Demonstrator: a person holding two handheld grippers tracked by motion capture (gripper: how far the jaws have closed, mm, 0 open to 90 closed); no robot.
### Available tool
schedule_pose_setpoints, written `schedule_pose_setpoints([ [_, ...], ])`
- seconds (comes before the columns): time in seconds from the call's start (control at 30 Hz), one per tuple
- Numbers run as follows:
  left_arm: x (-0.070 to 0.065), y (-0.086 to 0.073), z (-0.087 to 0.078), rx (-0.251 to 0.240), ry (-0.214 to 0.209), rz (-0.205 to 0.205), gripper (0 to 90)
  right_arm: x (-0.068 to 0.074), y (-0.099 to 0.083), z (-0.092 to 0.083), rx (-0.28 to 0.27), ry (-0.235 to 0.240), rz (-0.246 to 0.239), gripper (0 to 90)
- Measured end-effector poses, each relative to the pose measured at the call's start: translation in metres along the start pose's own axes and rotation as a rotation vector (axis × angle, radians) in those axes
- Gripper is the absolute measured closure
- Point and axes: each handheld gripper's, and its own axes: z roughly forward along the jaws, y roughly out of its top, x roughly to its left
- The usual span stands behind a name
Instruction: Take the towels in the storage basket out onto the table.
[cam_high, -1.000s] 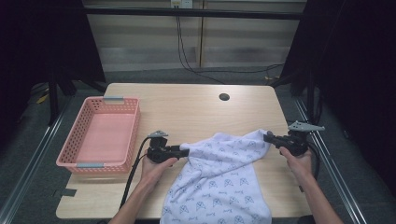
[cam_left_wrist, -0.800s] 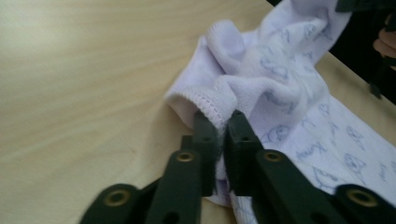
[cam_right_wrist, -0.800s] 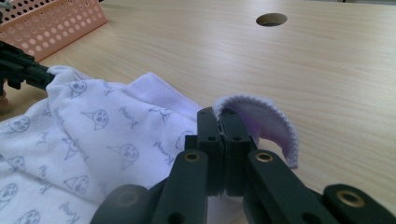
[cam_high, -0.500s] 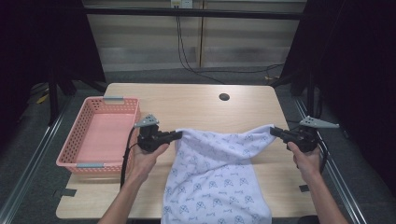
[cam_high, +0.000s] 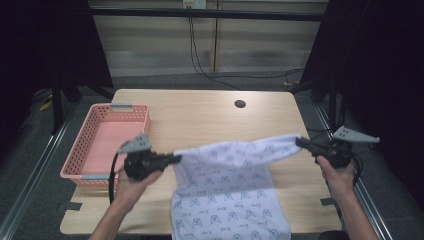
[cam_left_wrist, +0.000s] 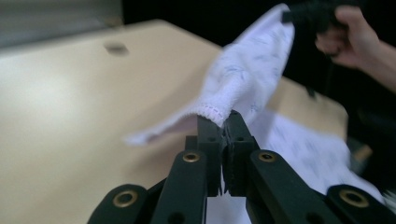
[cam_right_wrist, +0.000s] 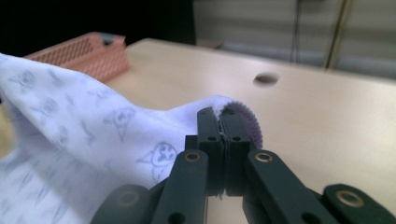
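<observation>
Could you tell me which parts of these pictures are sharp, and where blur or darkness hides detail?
High view: the table is evenly lit, its surroundings nearly black. Left gripper view: the fingers are sharp, while the cloth and far hand are blurred. Right gripper view: cloth print near the fingers is crisp; the pink basket is soft.

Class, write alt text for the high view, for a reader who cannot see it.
A person holds up a white patterned cloth stretched between two black grippers, the left gripper and right gripper each shut on a top corner, its lower part draped over the near edge of the light wooden table. A pink plastic mesh basket sits at the table's left.
</observation>
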Motion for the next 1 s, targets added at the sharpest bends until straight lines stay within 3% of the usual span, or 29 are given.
schedule_pose_setpoints([
  [0.03, -0.008, -0.021, 0.004, 0.046, -0.035, -0.018, 87.7, 0.008, -0.023, 0.001, 0.074, 0.014, -0.002, 89.0],
  [0.07, -0.008, -0.021, 0.004, 0.046, -0.035, -0.018, 87.6, 0.008, -0.023, 0.001, 0.074, 0.014, -0.002, 89.0],
  [0.1, -0.016, -0.042, 0.007, 0.108, -0.053, -0.028, 87.5, 0.012, -0.038, 0.002, 0.123, 0.019, -0.001, 89.0],
  [0.13, -0.016, -0.042, 0.007, 0.108, -0.053, -0.028, 87.2, 0.012, -0.038, 0.002, 0.123, 0.019, -0.001, 89.0],
  [0.2, -0.018, -0.057, 0.008, 0.141, -0.078, -0.065, 85.6, 0.016, -0.05, 0.001, 0.164, 0.034, 0.005, 89.0],
  [0.23, -0.019, -0.063, 0.008, 0.158, -0.098, -0.081, 82.7, 0.017, -0.053, 0.001, 0.175, 0.032, 0.009, 89.0],
  [0.27, -0.018, -0.066, 0.008, 0.168, -0.092, -0.082, 77.6, 0.018, -0.056, 0.0, 0.183, 0.036, 0.013, 89.0],
  [0.3, -0.014, -0.064, 0.007, 0.14, -0.077, -0.115, 63.2, 0.019, -0.059, -0.001, 0.187, 0.034, 0.016, 89.0],
  [0.33, -0.014, -0.064, 0.007, 0.14, -0.077, -0.115, 60.1, 0.018, -0.059, -0.001, 0.185, 0.035, 0.016, 89.0],
  [0.4, -0.009, -0.055, 0.005, 0.088, -0.089, -0.113, 60.0, 0.018, -0.059, 0.0, 0.187, 0.031, 0.021, 89.0],
  [0.5, -0.002, -0.035, 0.006, 0.014, -0.074, -0.109, 55.0, 0.018, -0.056, 0.005, 0.176, 0.04, 0.012, 89.0],
  [0.57, 0.009, -0.02, 0.018, -0.015, -0.056, -0.109, 55.6, 0.018, -0.056, 0.007, 0.179, 0.045, 0.013, 89.0],
  [0.63, 0.015, -0.017, 0.025, -0.006, -0.045, -0.119, 56.9, 0.018, -0.056, 0.007, 0.181, 0.045, 0.01, 88.9],
  [0.67, 0.026, -0.018, 0.04, 0.022, -0.011, -0.149, 57.6, 0.017, -0.058, 0.008, 0.189, 0.049, 0.013, 88.8],
  [0.7, 0.026, -0.018, 0.04, 0.022, -0.011, -0.149, 58.1, 0.017, -0.058, 0.008, 0.189, 0.049, 0.013, 88.8],
  [0.73, 0.033, -0.022, 0.05, 0.04, -0.002, -0.17, 58.1, 0.017, -0.059, 0.007, 0.187, 0.05, 0.016, 88.6],
  [0.77, 0.041, -0.026, 0.062, 0.087, 0.034, -0.182, 58.3, 0.016, -0.061, 0.005, 0.199, 0.045, 0.029, 85.5],
  [0.87, 0.049, -0.031, 0.072, 0.12, 0.062, -0.194, 58.2, 0.016, -0.063, 0.002, 0.212, 0.058, 0.031, 84.8],
  [0.9, 0.055, -0.033, 0.078, 0.116, 0.082, -0.216, 57.5, 0.015, -0.066, -0.002, 0.238, 0.047, 0.048, 78.6],
  [1.0, 0.058, -0.035, 0.083, 0.135, 0.078, -0.219, 56.1, 0.013, -0.068, -0.005, 0.234, 0.024, 0.056, 70.6],
])
